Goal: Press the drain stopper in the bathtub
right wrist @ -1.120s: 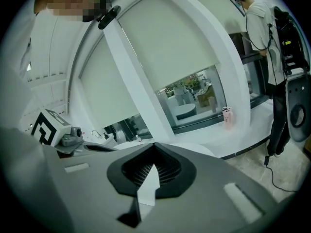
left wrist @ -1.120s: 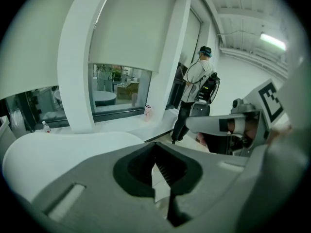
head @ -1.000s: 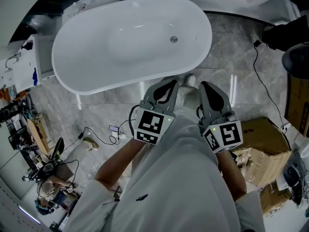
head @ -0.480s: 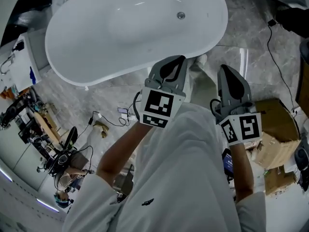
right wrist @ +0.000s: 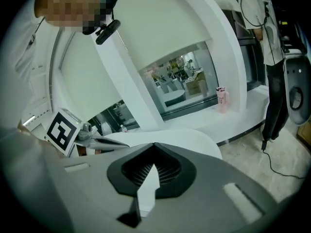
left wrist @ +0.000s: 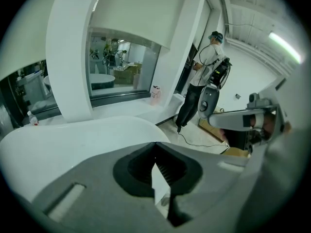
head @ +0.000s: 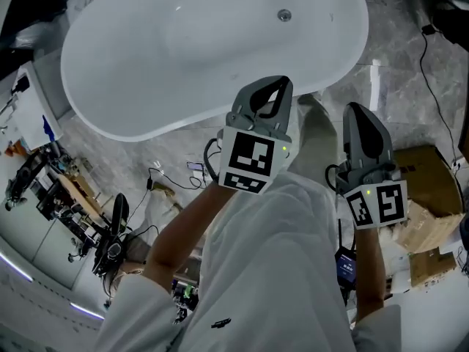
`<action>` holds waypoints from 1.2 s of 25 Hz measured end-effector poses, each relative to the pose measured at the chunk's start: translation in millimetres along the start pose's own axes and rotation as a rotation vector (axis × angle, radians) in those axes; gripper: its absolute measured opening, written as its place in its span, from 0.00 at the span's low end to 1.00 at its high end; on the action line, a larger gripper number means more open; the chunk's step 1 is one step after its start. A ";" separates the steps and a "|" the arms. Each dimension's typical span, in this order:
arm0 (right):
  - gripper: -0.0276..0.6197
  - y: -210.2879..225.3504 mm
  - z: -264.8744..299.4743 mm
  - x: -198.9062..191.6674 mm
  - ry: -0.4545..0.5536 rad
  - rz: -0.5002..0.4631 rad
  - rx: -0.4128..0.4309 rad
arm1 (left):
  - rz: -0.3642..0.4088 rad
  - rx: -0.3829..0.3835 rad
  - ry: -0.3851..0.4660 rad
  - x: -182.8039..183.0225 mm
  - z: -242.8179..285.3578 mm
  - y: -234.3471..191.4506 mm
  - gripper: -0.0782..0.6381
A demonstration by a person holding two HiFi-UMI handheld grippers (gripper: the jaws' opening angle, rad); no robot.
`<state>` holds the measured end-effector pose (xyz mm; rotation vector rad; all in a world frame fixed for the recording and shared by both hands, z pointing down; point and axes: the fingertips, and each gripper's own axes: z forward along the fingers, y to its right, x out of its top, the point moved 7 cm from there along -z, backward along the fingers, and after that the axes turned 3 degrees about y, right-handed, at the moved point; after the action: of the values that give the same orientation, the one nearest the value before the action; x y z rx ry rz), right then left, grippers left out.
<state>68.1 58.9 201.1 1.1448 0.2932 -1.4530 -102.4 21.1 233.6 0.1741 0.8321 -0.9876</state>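
**Approach to the tub, head view with both gripper views.** The bathtub (head: pixel 124 119) fills more of the upper frame than it did a second ago, and its near rim has slid toward you. From this, you appear to be closing on the tub, not yet reaching into it. Your forearms, in white sleeves, are raised higher and further forward than before. They are bent at the elbow and hold both tools in front of your chest.

The left gripper (head: pixel 270 86) has climbed the most. In the head view its tip now overlaps the tub's near rim, where a second ago it lay over the marble floor (head: pixel 399 57). The right gripper (head: pixel 360 114) sits lower and to the side, over the floor just outside the tub.

In the left gripper view, the left gripper (left wrist: pixel 155 144) has its jaws pressed together at the tips with nothing between them. In the right gripper view, the right gripper (right wrist: pixel 154 145) shows the same. Both of these views look level across the rim and out into the room, not down into the basin.

The drain stopper (head: pixel 284 15) lies on the tub floor toward the far right end, well apart from either tool. It is untouched, so the press has not begun. It looks as if you'll need to tip one closed tool downward and carry it across the basin.
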 end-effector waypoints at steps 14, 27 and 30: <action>0.05 45.1 79.1 -65.9 -0.049 0.078 -0.025 | -0.031 -0.005 -0.101 -60.7 91.6 -47.8 0.12; 0.05 123.8 166.8 -125.6 -0.068 0.120 -0.083 | -0.102 0.015 -0.134 -132.1 219.6 -73.7 0.12; 0.05 147.7 182.3 -132.8 -0.052 0.137 -0.095 | -0.117 0.025 -0.136 -139.7 253.2 -68.8 0.12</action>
<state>86.0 -33.7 453.7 1.0291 0.2410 -1.3323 -58.7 -47.1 519.6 0.0794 0.7121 -1.1078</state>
